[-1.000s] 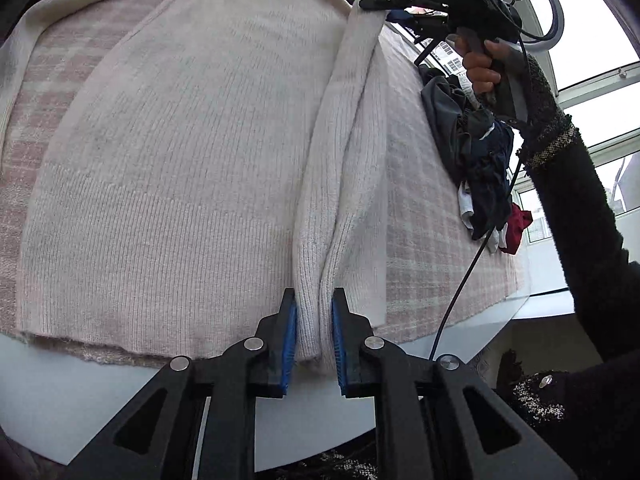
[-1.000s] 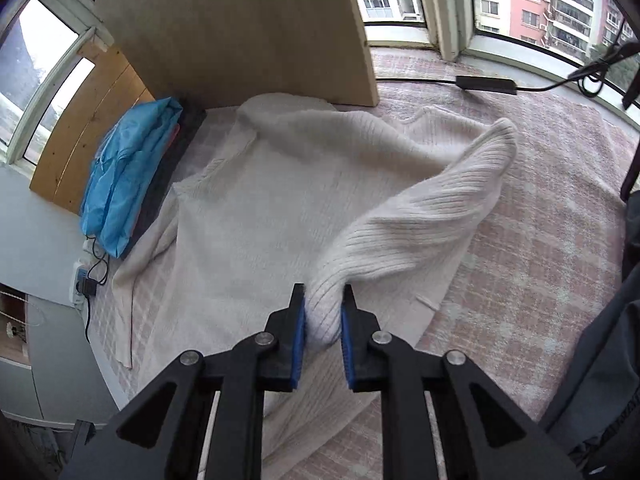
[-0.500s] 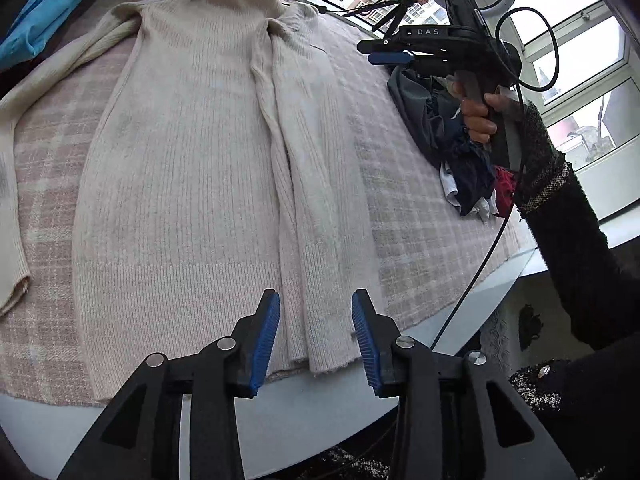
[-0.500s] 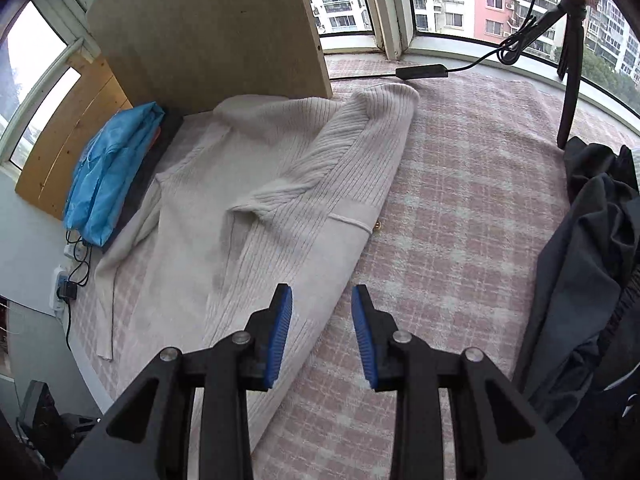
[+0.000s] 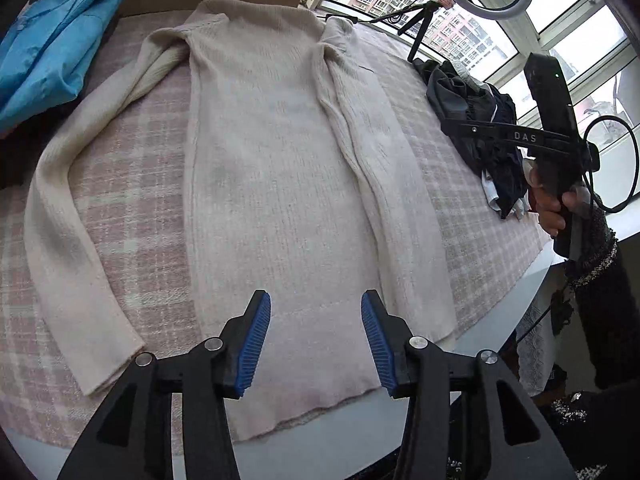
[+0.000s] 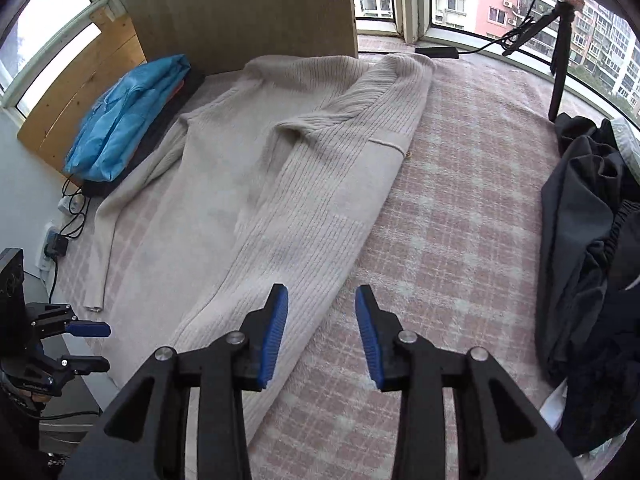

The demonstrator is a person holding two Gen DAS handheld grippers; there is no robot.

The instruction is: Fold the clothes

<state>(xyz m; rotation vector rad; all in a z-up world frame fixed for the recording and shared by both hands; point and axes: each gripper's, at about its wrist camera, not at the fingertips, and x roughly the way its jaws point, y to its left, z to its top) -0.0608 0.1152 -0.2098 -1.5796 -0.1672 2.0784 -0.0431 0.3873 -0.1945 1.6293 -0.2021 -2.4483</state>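
Observation:
A cream knitted cardigan lies flat on the pink plaid blanket. Its right side and sleeve are folded lengthwise onto the body, and its other sleeve lies stretched out on the blanket. My left gripper hovers over the hem, its jaws opening with nothing between the pads. My right gripper hangs above the folded edge and the blanket, jaws also opening and empty. The left gripper also shows low at the left of the right wrist view.
A folded blue garment lies at the far left by a wooden board. A pile of dark clothes fills the right side. A tripod and a cable stand by the window. The white table edge runs just below the hem.
Both grippers let go of the cardigan's sleeve and side panel, which now lie folded along the body. Both jaws have widened and both hands have drawn back and up.

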